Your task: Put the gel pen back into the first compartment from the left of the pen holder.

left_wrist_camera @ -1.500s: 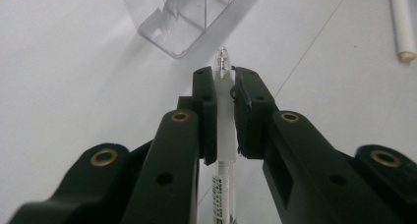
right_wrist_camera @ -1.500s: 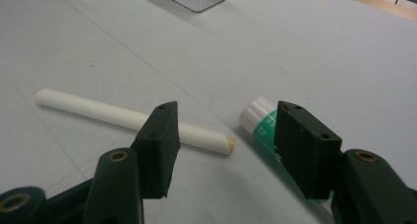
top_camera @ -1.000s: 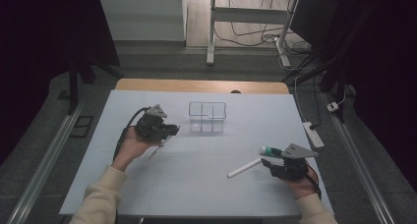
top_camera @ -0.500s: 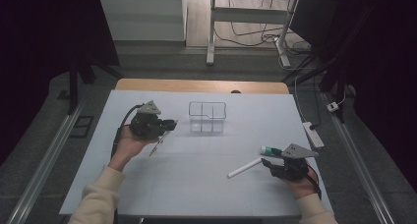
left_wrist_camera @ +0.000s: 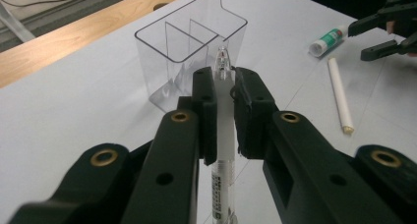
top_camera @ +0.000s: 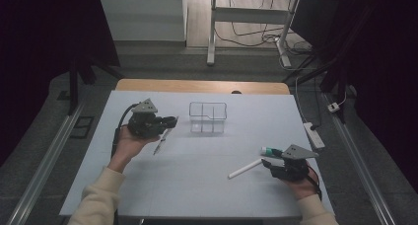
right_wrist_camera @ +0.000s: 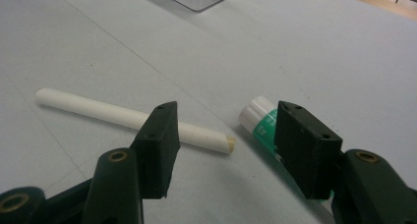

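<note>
While the left gripper [left_wrist_camera: 223, 111] clamps a pen [left_wrist_camera: 222, 150], the right gripper's [right_wrist_camera: 223, 150] jaws gape over the pale surface [top_camera: 197, 185] in a dark room

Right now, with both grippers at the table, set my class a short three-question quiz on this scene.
1. True or false: the left gripper is shut on the pen.
2. Which lies nearer the right gripper's right finger: A the white stick, B the glue stick, C the clear box?
3. Fill in: the clear box has ___ compartments.

Key
1. True; its fingers clamp the pen.
2. B.
3. Three.
</note>
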`<state>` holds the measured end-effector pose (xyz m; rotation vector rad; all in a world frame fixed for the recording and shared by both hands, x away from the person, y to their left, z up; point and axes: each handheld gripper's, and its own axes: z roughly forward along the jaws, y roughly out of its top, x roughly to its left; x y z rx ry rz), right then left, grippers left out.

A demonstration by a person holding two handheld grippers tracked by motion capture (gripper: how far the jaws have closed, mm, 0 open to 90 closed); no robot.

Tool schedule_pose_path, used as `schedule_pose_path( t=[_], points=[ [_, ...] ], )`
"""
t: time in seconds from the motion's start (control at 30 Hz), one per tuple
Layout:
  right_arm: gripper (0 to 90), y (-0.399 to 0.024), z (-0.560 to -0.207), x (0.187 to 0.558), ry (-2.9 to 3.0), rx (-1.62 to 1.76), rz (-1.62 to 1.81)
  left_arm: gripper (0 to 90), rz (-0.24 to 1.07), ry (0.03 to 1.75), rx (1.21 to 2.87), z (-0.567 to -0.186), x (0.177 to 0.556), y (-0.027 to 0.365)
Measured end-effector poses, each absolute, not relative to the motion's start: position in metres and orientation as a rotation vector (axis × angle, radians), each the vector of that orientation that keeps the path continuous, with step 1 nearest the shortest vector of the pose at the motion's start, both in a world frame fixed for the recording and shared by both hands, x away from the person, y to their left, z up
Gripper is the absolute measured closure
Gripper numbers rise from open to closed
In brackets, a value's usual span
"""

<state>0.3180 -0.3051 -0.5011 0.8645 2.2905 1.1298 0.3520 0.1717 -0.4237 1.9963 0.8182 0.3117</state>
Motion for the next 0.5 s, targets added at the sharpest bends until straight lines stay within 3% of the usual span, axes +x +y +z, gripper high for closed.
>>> schedule_pose_path(
  t=[0.5],
  points=[
    [42.0, -0.3064, -0.5007, 0.3181, 2.284, 0.869, 1.128, 80.2, 0.351, 0.812, 1.959, -0.4175, 0.3500, 0.1719]
  ],
)
